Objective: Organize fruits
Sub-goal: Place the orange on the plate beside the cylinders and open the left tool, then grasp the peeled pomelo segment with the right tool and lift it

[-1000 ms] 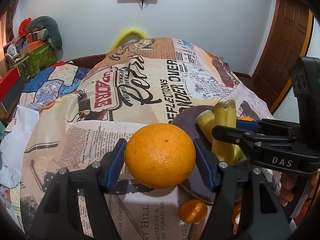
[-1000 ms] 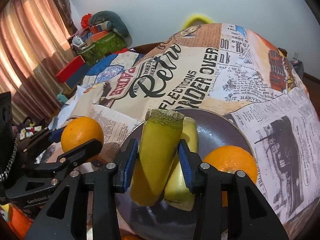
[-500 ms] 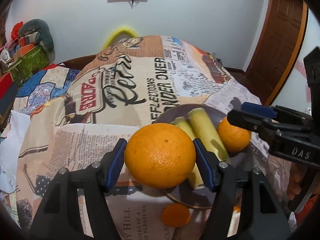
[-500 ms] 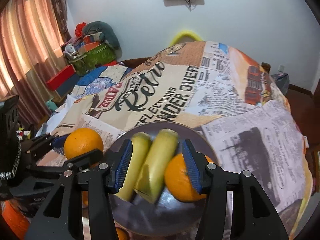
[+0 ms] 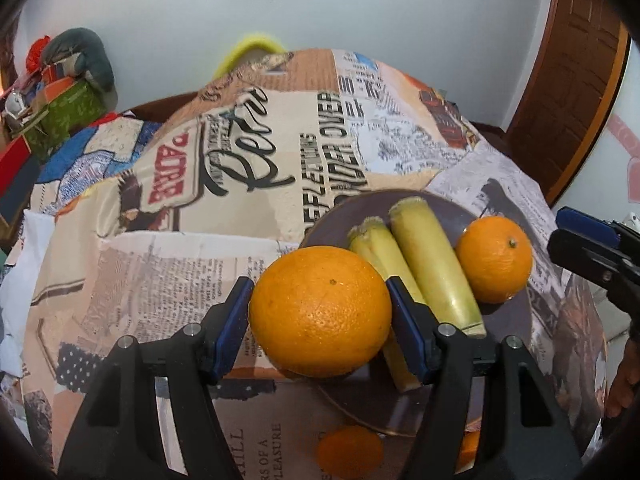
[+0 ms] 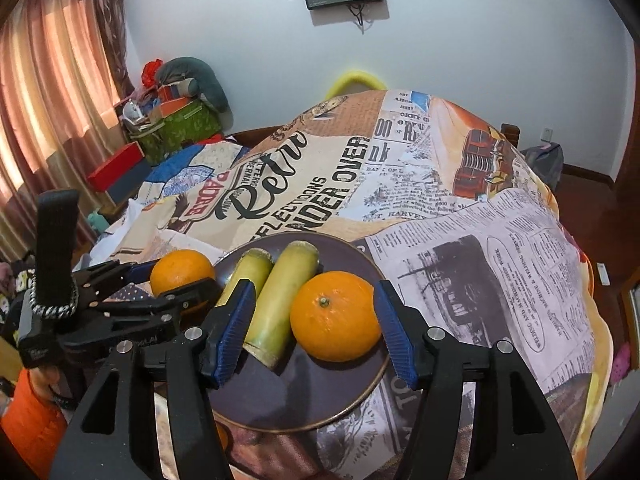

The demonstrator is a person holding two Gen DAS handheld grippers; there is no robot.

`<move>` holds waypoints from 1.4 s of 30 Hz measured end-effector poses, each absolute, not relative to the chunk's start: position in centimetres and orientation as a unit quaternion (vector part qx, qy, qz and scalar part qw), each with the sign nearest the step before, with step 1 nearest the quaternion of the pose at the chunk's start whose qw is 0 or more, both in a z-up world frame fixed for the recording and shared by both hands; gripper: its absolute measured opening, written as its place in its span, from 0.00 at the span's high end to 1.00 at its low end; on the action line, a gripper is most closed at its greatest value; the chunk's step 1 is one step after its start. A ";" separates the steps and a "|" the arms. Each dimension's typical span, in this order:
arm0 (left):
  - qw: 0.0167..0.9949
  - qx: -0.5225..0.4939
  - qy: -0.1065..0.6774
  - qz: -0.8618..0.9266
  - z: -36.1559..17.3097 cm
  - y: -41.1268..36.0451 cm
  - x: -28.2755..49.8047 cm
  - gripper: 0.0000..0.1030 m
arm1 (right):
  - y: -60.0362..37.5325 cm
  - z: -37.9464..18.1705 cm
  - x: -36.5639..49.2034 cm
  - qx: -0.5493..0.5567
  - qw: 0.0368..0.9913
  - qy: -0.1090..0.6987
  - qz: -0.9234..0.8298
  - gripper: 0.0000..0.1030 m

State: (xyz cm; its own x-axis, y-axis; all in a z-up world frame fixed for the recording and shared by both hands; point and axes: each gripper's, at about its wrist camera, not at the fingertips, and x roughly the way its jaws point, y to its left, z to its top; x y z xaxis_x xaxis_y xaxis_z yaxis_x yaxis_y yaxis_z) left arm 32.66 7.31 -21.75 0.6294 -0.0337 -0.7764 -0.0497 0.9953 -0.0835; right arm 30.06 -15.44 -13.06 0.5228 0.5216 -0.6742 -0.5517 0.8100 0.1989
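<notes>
Left tongs [image 5: 320, 312] clamp a big orange [image 5: 320, 310] at the near-left rim of the dark plate [image 6: 360, 392]. Right tongs [image 6: 314, 328], jaws just opening, now stand wide and empty. Beyond, two pale stalks [image 6: 280, 300] lie lengthwise away from us, a second orange [image 6: 335, 316] touching them.

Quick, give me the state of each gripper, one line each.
Left gripper: shut on an orange.
Right gripper: open, its jaws have just been opening; nothing held, plate below.
</notes>
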 end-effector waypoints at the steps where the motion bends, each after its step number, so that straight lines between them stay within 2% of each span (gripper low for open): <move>1: 0.901 -0.053 0.430 0.000 -21.9 7.3 32.7 0.36 | -15.5 -13.2 30.1 -0.019 0.872 0.380 0.308 0.44; 7: 0.898 -0.068 0.435 -0.013 -21.9 7.3 33.2 0.35 | -16.0 -13.8 29.9 -0.014 0.871 0.386 0.304 0.44; 10: 0.892 -0.079 0.445 -0.021 -21.9 7.6 33.4 0.30 | -16.3 -14.1 29.7 -0.014 0.869 0.391 0.303 0.44; 12: 0.893 -0.076 0.443 -0.023 -21.6 7.5 33.2 0.29 | -16.4 -14.2 29.4 -0.016 0.868 0.394 0.302 0.44; 25: 0.916 -0.053 0.397 -0.010 -16.5 6.9 28.8 0.27 | -16.6 -12.6 25.6 -0.023 0.866 0.388 0.313 0.44; 29: 0.920 -0.046 0.390 0.000 -15.4 7.0 26.8 0.25 | -16.3 -12.0 23.5 -0.029 0.866 0.382 0.321 0.38; 34: 0.922 -0.040 0.385 0.012 -14.7 7.3 24.1 0.23 | -15.7 -11.8 21.3 -0.037 0.861 0.383 0.332 0.37; 38: 0.922 -0.040 0.385 0.018 -14.5 7.6 22.0 0.22 | -15.0 -12.1 19.7 -0.040 0.857 0.385 0.341 0.31; 42: 0.921 -0.040 0.388 0.020 -14.7 7.8 20.4 0.22 | -13.9 -13.2 18.8 -0.051 0.848 0.396 0.349 0.30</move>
